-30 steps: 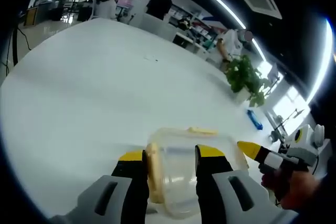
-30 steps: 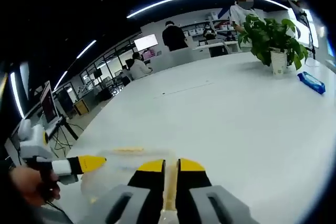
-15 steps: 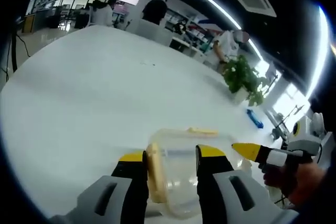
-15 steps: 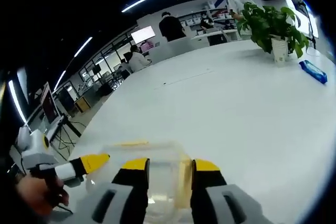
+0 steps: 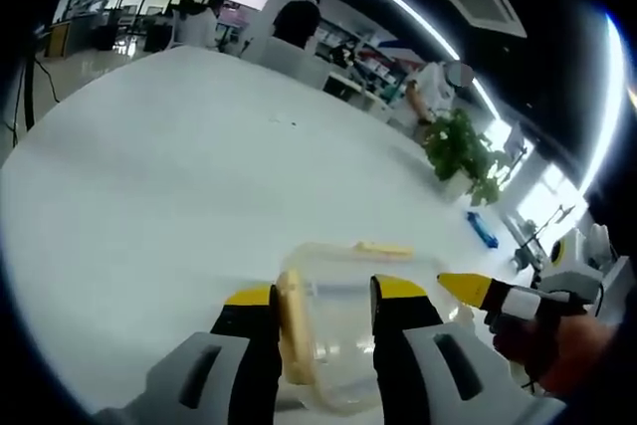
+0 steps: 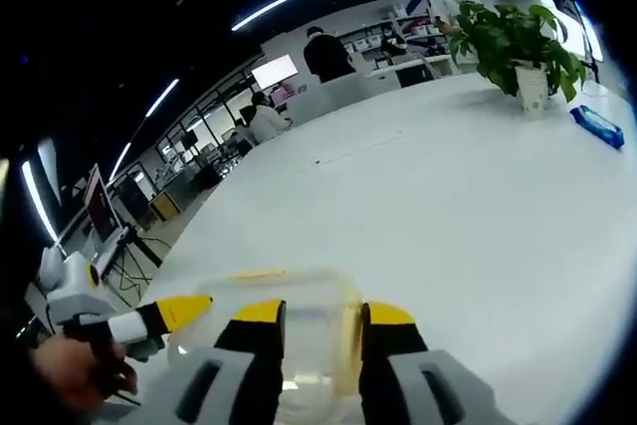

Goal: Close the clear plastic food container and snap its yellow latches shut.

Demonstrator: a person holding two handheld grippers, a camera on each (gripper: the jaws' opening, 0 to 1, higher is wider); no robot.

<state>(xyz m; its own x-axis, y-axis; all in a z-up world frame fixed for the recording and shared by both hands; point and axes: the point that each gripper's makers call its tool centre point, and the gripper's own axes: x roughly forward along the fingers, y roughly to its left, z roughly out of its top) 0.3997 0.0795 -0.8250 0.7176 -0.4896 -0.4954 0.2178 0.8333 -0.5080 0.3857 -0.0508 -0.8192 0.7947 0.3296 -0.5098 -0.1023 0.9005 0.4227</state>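
Observation:
The clear plastic container [image 5: 343, 330] sits on the white table [image 5: 179, 176] with its lid on. My left gripper [image 5: 325, 292] stands open over its near end, and a yellow latch [image 5: 290, 323] lies just inside the left jaw. Another yellow latch [image 5: 383, 249] shows on the far side. My right gripper [image 5: 476, 288] comes in from the right in the left gripper view, held by a hand [image 5: 557, 355]. In the right gripper view my right gripper [image 6: 322, 313] is open over the container [image 6: 299, 320], with a yellow latch [image 6: 348, 337] beside its right jaw. The left gripper [image 6: 179, 309] pokes in from the left.
A potted plant [image 6: 518, 57] and a blue packet [image 6: 595, 126] stand at the table's far edge. Several people [image 5: 294, 17] are at desks beyond the table. A tripod with a screen [image 6: 100, 226] stands off the table's left side.
My right gripper was shut on a yellow latch one second ago and has since opened; its jaws now stand apart over the container. The left gripper has stayed where it was.

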